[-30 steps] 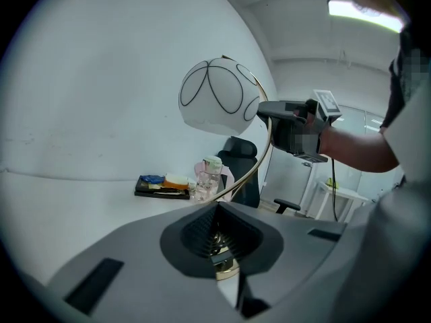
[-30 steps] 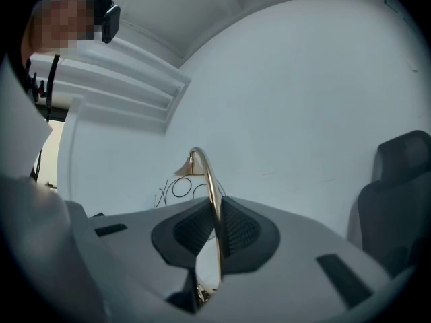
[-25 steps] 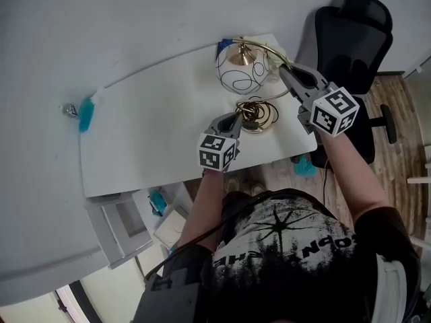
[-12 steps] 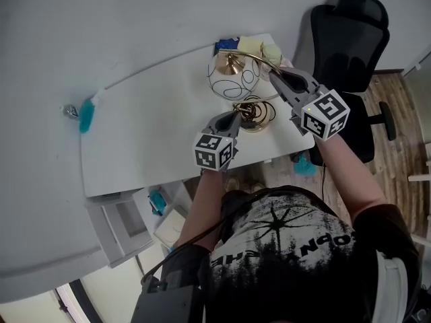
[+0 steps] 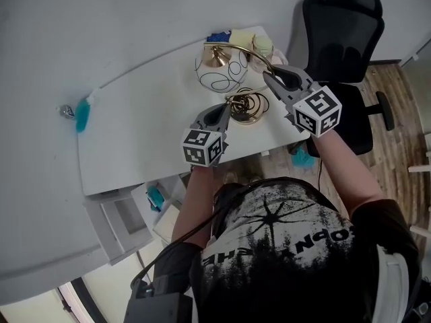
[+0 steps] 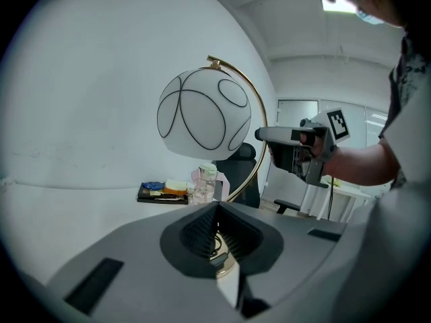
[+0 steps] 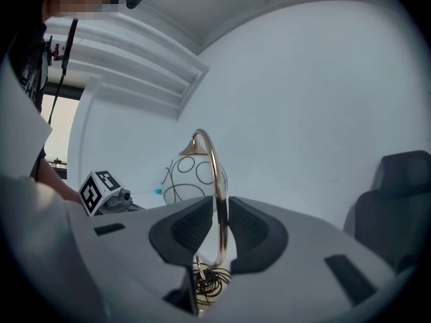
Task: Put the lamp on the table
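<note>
White table [image 5: 135,133] carries the lamp [image 5: 219,69] upright at its far right corner. Right gripper [image 5: 269,78] is clamped on the gold arc stem [image 7: 217,180]. Left gripper [image 5: 222,110] is pinched together at the rim of the wire-coiled base [image 5: 246,108]

Premises are presenting as an office. A black swivel office chair [image 5: 340,39] is standing just beyond the right gripper [image 5: 271,79], on wood-plank flooring [image 5: 397,106]. A white desk [image 5: 135,140] is lying beneath the left gripper [image 5: 224,108], with a white drawer unit [image 5: 124,221] sitting behind and below it. Ceiling strip lighting [image 6: 340,4] is burning overhead.
</note>
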Demonstrator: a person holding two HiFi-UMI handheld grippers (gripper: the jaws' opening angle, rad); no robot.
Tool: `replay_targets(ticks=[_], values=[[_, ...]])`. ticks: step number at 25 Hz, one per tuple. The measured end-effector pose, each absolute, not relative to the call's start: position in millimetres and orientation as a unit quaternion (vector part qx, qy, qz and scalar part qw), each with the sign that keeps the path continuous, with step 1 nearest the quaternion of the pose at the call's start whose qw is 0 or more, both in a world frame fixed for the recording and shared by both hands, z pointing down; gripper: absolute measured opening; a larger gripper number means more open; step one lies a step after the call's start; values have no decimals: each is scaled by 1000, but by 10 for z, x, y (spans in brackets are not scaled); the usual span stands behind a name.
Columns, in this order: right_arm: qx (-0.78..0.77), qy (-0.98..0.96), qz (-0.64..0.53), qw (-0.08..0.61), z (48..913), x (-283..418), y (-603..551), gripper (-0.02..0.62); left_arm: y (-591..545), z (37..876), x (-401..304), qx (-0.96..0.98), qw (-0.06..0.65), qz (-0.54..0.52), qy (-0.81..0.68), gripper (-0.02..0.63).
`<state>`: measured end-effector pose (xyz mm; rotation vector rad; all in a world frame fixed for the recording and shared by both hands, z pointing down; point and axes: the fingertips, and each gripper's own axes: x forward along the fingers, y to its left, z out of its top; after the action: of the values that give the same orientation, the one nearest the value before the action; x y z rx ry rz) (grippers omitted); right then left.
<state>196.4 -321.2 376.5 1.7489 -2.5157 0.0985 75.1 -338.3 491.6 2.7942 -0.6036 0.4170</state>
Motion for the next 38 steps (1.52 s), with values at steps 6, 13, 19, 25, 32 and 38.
replay_targets(ticks=[6, 13, 19, 25, 32, 38], values=[[587, -807, 45, 40, 3973, 2033, -3036, 67, -3273, 4879, 746, 960, 133, 136, -206, 15], [590, -804, 67, 44, 4197, 2028, -2848, 63, -3164, 4896, 719, 959, 136, 137, -207, 15], [573, -812, 95, 48, 4447, 1894, -2697, 34, -3123, 4950, 694, 958, 137, 143, -208, 15], [561, -817, 114, 60, 4602, 1813, -2638, 25, -3080, 4968, 681, 958, 134, 146, -210, 15], [553, -821, 120, 76, 4689, 1755, -2622, 18, -3086, 4969, 655, 956, 135, 144, -216, 15], [548, -825, 111, 82, 4689, 1713, -2621, 18, -3099, 4972, 642, 955, 143, 137, -220, 15]])
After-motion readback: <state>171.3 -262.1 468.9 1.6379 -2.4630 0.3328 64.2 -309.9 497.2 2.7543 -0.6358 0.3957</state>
